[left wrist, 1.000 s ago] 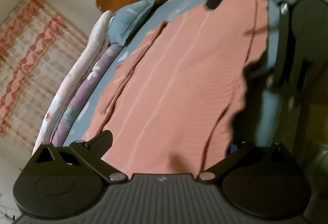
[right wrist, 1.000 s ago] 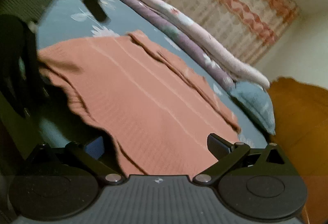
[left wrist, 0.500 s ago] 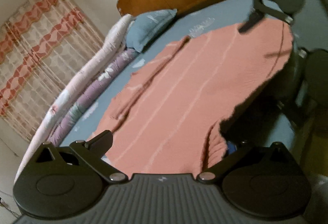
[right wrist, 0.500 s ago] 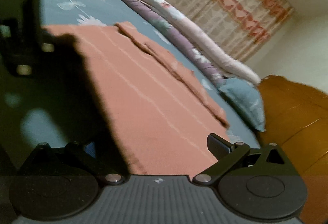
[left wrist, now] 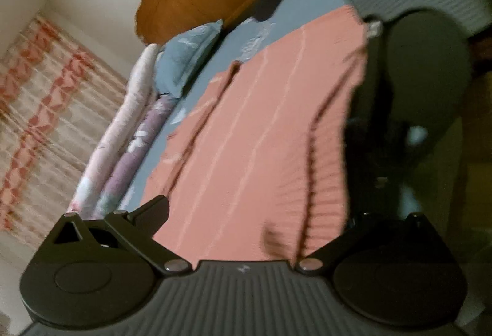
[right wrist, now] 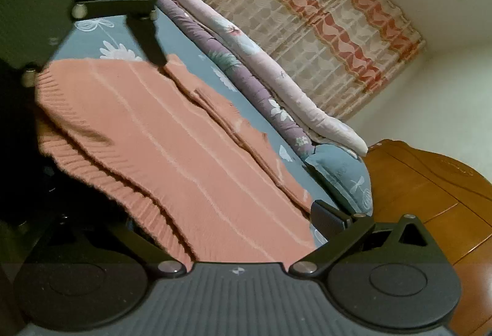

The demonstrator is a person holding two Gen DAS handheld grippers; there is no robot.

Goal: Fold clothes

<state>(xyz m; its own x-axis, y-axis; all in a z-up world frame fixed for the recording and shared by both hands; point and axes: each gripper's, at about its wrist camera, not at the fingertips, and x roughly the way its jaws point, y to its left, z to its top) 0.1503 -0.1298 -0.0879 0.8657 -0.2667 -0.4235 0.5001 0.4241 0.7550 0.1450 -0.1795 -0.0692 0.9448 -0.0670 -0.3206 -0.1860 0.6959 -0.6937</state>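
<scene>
Bed sheet (right wrist: 184, 37), blue-grey, white flower print. Rolled quilts (right wrist: 276, 84), one pink, one purple, along its far edge. Blue pillow (right wrist: 344, 170). Wooden headboard (right wrist: 430, 197), possibly a cabinet. Patterned red-and-cream curtain (right wrist: 323, 13).

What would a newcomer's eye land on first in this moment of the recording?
The salmon-pink knit sweater fills the middle of both views, spread on the blue floral bedsheet, its ribbed hem toward the two grippers. Beyond it, a rolled pink and purple quilt runs along the far side of the bed. In the right wrist view the left gripper looms dark over the sweater's far corner.
</scene>
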